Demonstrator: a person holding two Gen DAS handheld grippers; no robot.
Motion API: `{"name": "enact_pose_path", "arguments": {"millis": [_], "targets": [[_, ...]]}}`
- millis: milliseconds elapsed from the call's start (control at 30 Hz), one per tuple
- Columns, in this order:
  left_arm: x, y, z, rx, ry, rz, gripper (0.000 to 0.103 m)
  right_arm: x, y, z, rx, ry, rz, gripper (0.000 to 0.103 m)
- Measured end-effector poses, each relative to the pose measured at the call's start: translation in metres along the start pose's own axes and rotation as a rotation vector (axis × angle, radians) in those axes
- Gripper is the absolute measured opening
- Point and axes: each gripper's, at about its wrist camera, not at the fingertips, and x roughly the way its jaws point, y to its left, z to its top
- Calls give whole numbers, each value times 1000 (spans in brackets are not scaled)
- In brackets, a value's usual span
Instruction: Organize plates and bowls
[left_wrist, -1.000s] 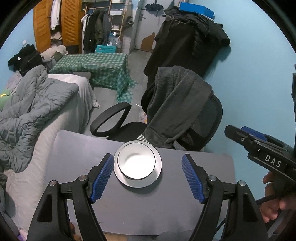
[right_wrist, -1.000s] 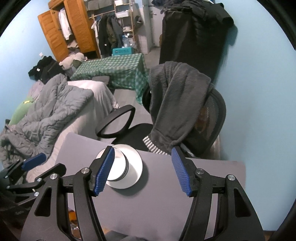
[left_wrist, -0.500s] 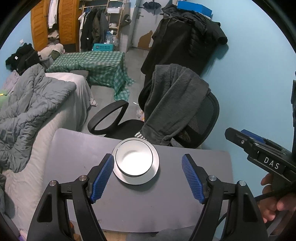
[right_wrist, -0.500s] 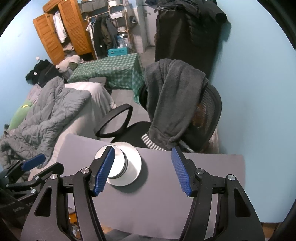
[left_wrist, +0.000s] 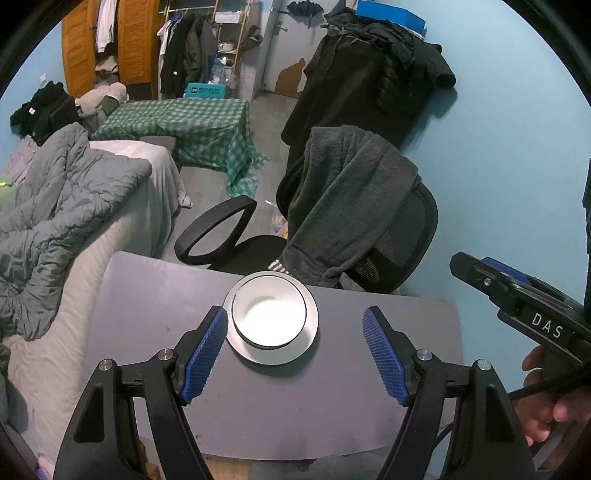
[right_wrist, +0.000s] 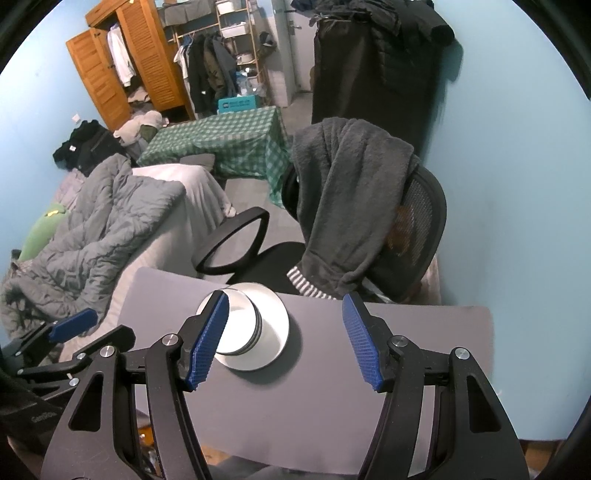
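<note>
A: On the grey rectangular tabletop (left_wrist: 155, 317), near its far edge, a white round bowl (left_wrist: 269, 316) sits nested on a white round plate (left_wrist: 312, 334).

B: Stacking looks finished; the left hand-held gripper (left_wrist: 294, 354) and the right hand-held gripper (right_wrist: 285, 341) both hang open, empty. Next: withdraw or fetch more.

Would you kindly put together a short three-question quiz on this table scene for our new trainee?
1. True or false: the bowl sits on the plate.
2. Which tool frames the bowl between its open fingers in its own view: A) left tool B) right tool?
3. Fill in: a grey garment hangs over the back of the office ____.

Key: 1 true; 2 A; 3 chair.
</note>
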Motion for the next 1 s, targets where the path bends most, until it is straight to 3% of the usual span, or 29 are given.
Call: {"name": "enact_pose_path", "arguments": {"millis": [1000], "targets": [[-3, 13, 8, -7, 6, 20, 77, 2, 3, 1, 0, -1, 3, 63]]}}
